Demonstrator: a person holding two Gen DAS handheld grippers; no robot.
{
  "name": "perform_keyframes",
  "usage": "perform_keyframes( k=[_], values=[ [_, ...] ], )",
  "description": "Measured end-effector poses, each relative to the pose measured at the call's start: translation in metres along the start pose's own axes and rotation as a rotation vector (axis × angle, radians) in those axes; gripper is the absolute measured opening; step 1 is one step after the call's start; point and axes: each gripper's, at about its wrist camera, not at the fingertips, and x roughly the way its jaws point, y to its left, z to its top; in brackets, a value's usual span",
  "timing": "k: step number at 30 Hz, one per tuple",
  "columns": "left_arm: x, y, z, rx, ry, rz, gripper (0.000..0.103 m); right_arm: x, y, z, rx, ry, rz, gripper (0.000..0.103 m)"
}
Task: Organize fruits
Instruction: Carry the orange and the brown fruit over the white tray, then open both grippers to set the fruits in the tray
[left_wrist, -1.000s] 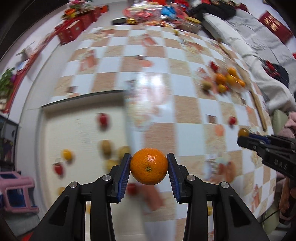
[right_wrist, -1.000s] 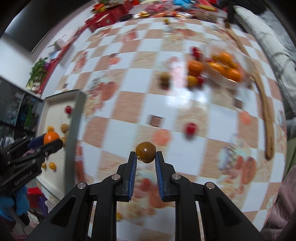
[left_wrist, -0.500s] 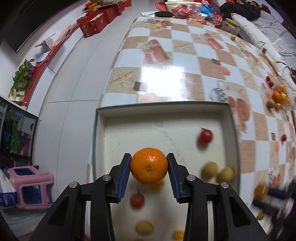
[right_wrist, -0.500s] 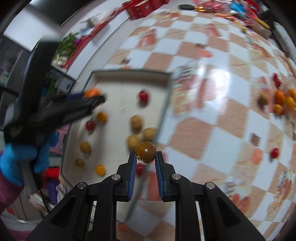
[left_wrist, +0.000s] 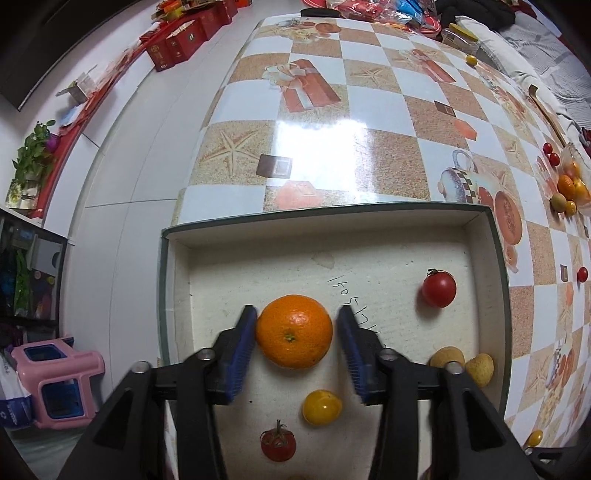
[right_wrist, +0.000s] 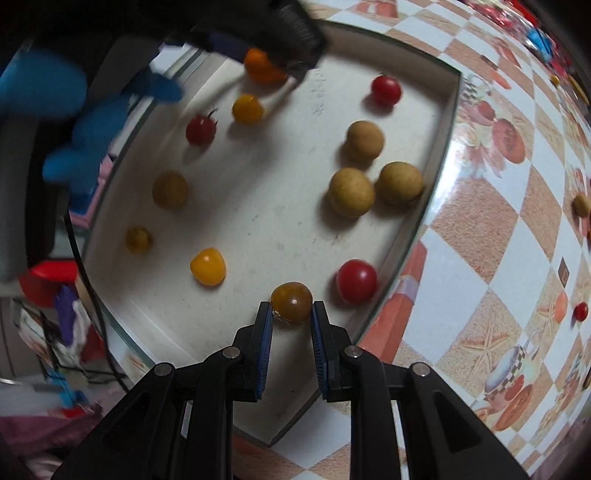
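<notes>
Orange (left_wrist: 294, 331) and mixed small fruits inside tray (left_wrist: 496, 258).

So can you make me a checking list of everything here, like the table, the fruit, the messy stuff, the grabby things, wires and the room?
Surface: checkered tablecloth, shiny, with printed pictures.
Job's things: white tray holding tomatoes and tan round fruits; orange between the left gripper's pads; fruit pile at the far right.
Clutter: packets at the table's far end.
Grippers: left gripper has just been opening, right pad clear of the orange; right gripper shut on a brownish tomato over the tray.
Cables: dark cord beside the tray.
Surroundings: pink stool, red boxes, potted plant.
</notes>
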Motion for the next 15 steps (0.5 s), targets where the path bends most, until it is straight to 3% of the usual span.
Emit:
perform_keyframes(
  k=[1,3,6,10,14,15],
  values=[
    [0.000,-0.001,0.000,0.005,-0.002,0.001,0.065,0.001,0.002,-0.001,-0.016,0.002,-0.013,0.024],
    [-0.002,-0.003,0.000,0.021,-0.021,0.020,0.068,0.003,0.008,-0.003,-0.050,0.003,-0.035,0.027],
    [-0.002,-0.005,0.000,0.033,-0.017,0.015,0.068,0.003,0.015,-0.005,-0.090,0.006,-0.034,0.042],
    [-0.007,-0.006,-0.001,0.029,-0.020,0.020,0.068,-0.001,0.039,-0.013,-0.142,-0.019,-0.031,0.070],
    [-0.013,-0.006,-0.003,0.020,-0.015,0.011,0.068,-0.015,0.046,-0.019,-0.149,-0.051,-0.023,0.081],
    [-0.016,-0.006,-0.004,0.015,-0.022,0.010,0.078,-0.018,0.046,-0.020,-0.145,-0.056,-0.024,0.082]
  ],
)
